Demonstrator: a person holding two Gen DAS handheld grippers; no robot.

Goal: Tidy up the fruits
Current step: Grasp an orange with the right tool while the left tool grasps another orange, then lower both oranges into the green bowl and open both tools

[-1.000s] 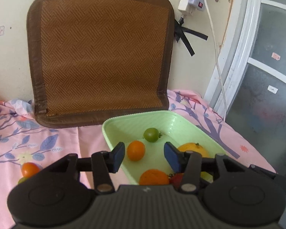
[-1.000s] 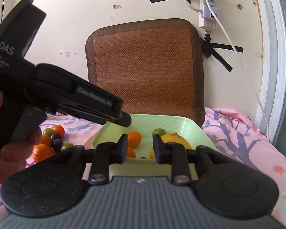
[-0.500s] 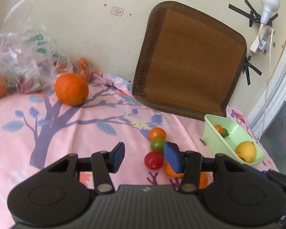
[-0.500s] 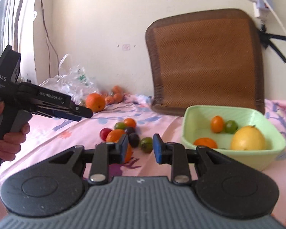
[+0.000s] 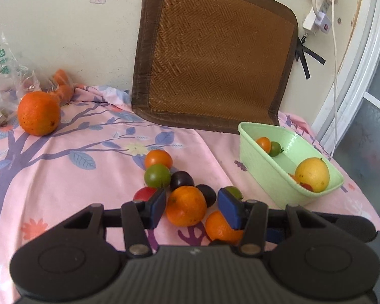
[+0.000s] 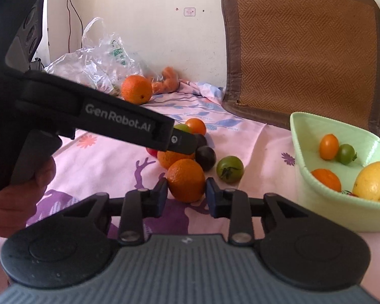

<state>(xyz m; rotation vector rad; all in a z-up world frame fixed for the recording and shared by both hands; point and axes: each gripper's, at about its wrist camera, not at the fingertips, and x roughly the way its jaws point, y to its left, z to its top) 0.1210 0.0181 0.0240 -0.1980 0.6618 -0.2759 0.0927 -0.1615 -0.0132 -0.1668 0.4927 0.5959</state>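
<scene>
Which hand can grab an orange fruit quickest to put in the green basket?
Probably the right gripper: its open jaws already sit on both sides of a mandarin, with the green basket just beside it. The left gripper is open around another mandarin, farther from the basket.

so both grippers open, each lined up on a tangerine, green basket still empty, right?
Not empty. The right wrist view shows the green basket already holding fruit, including a yellow lemon. Left gripper and right gripper are open, each around a tangerine.
</scene>
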